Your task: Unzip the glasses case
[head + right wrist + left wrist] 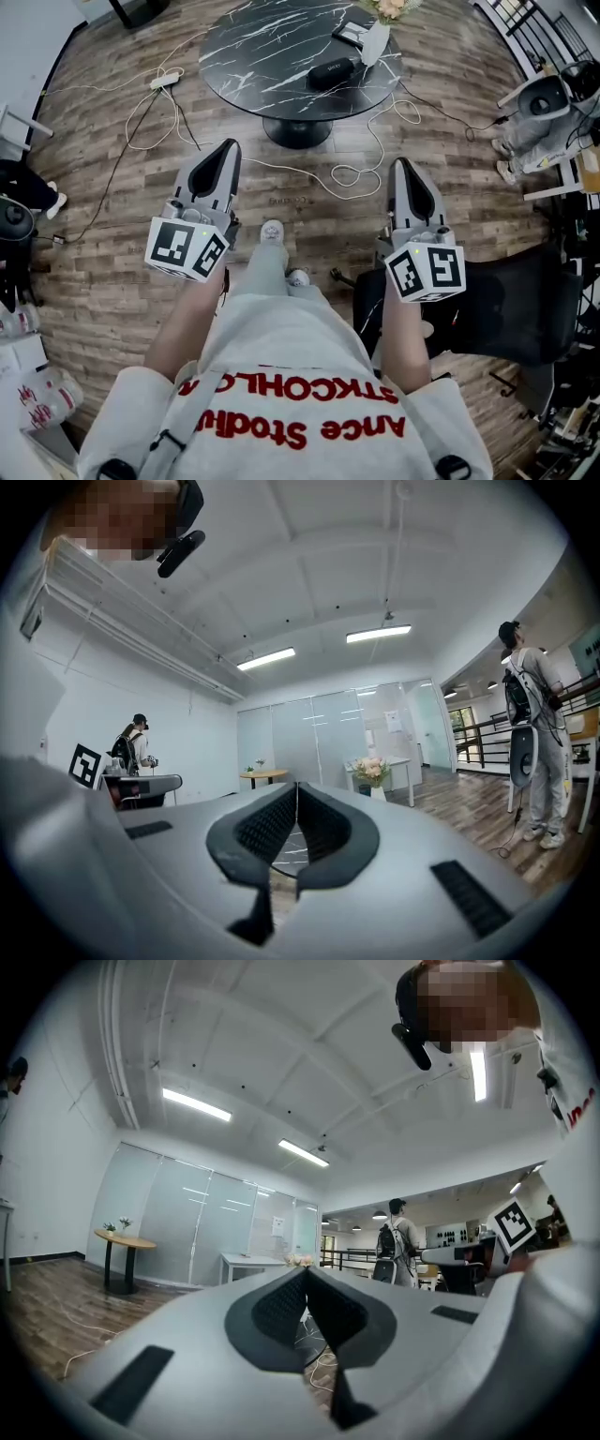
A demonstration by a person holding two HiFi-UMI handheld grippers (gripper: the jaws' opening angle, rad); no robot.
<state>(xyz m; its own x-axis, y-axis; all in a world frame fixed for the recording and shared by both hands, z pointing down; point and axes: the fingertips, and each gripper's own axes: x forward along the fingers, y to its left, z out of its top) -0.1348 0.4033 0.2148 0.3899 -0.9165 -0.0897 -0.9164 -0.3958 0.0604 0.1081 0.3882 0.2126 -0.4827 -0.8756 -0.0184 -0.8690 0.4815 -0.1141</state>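
Observation:
The black glasses case (332,72) lies on the round dark marble table (272,56) at the top of the head view, beside a white vase (373,41) of flowers. My left gripper (226,148) and right gripper (403,167) are held level over the wooden floor, well short of the table. Both are shut with nothing between the jaws. In the left gripper view the left gripper (307,1274) has its pads together; the right gripper (296,787) looks the same in its own view, with the flowers (371,770) beyond its tips.
White cables (349,174) and a power strip (166,81) lie on the floor around the table's base. A black chair (511,300) stands at my right. People with backpacks (394,1239) (530,705) stand in the room. A small round wooden table (124,1241) stands by the glass wall.

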